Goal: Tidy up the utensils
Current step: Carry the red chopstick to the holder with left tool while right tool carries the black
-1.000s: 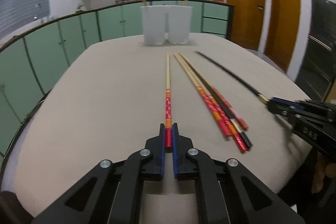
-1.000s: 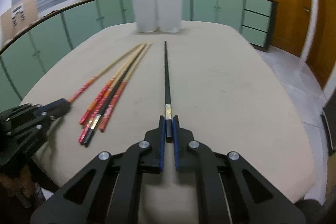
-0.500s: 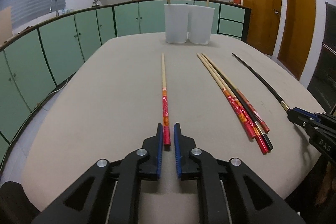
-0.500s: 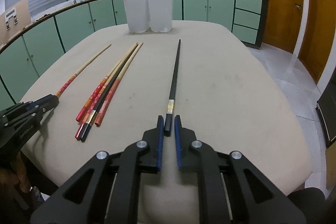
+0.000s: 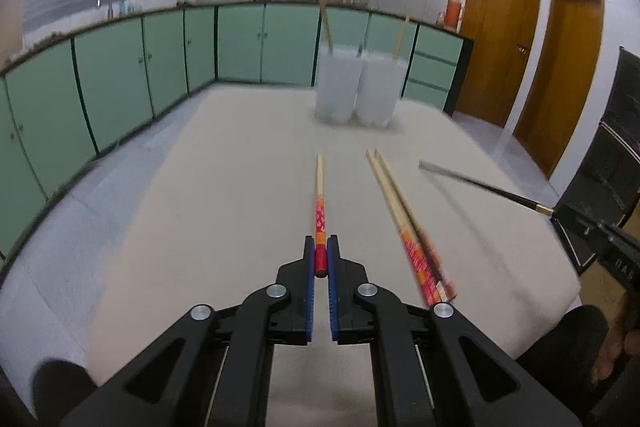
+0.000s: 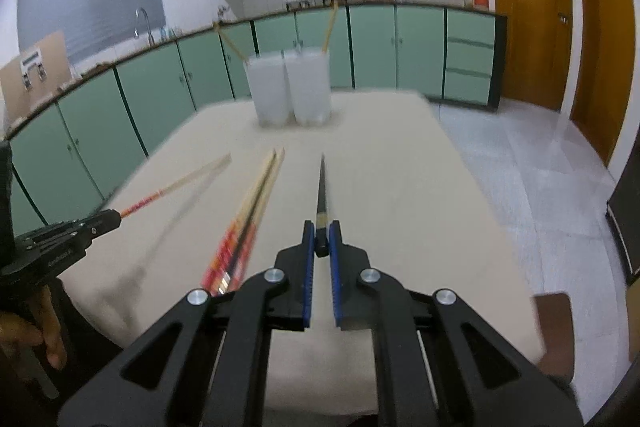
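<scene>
My left gripper (image 5: pixel 321 254) is clamped on the red end of the red-patterned chopstick (image 5: pixel 319 203), which now points straight ahead of the fingers and hangs above the table (image 5: pixel 200 211); a second ago that same chopstick lay flat on the cloth with the pads only closing around its tip. My right gripper (image 6: pixel 321 239) is clenched on the butt of the black chopstick (image 6: pixel 321 187), which is likewise lifted and sticks out forward, where earlier it rested on the tabletop. From the left camera, the black chopstick shows out to the right, blurred and raised, with its shadow on the cloth beneath it. The remaining chopsticks (image 5: pixel 404 223) lie on the table just right of my left fingers, and just left of my right ones; they have not shifted. The two white holders (image 5: pixel 356 91) stand side by side ahead of both tools, each with a wooden stick (image 5: pixel 327 23) leaning out, and they look nearer and larger than before.
</scene>
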Tool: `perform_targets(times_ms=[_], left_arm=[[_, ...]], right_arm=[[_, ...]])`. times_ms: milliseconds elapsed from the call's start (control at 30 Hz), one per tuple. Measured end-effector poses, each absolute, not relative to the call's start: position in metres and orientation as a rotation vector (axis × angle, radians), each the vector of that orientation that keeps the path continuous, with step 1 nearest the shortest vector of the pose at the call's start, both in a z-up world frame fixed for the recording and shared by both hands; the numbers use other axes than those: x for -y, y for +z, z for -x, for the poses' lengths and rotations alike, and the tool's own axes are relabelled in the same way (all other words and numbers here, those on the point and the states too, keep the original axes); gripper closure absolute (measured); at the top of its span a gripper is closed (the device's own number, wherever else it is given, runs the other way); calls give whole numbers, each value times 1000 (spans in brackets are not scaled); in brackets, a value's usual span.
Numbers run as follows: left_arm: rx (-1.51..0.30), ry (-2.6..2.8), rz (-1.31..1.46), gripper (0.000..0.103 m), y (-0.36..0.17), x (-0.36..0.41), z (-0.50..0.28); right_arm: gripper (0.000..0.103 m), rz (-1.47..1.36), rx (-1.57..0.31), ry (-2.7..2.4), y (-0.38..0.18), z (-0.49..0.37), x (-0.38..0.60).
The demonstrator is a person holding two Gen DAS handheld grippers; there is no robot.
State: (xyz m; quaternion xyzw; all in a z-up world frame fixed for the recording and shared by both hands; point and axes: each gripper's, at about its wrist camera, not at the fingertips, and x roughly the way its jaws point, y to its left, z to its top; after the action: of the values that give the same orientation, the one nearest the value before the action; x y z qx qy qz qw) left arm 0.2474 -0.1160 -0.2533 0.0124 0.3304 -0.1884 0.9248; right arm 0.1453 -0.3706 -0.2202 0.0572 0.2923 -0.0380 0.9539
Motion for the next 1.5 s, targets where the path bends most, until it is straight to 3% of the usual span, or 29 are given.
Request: perform_targets(times_ms=[400, 1000, 1500], left_arm=[[-548, -459, -55, 97, -155, 108, -246], [-611, -535, -60, 97, -119, 112, -288], [-561, -569, -105, 97, -46, 138, -337]], right_arm=[[97, -8, -500, 3, -125, -152, 361], [97, 28, -655, 91, -86, -228, 366], [97, 81, -638, 100, -17, -289, 369]])
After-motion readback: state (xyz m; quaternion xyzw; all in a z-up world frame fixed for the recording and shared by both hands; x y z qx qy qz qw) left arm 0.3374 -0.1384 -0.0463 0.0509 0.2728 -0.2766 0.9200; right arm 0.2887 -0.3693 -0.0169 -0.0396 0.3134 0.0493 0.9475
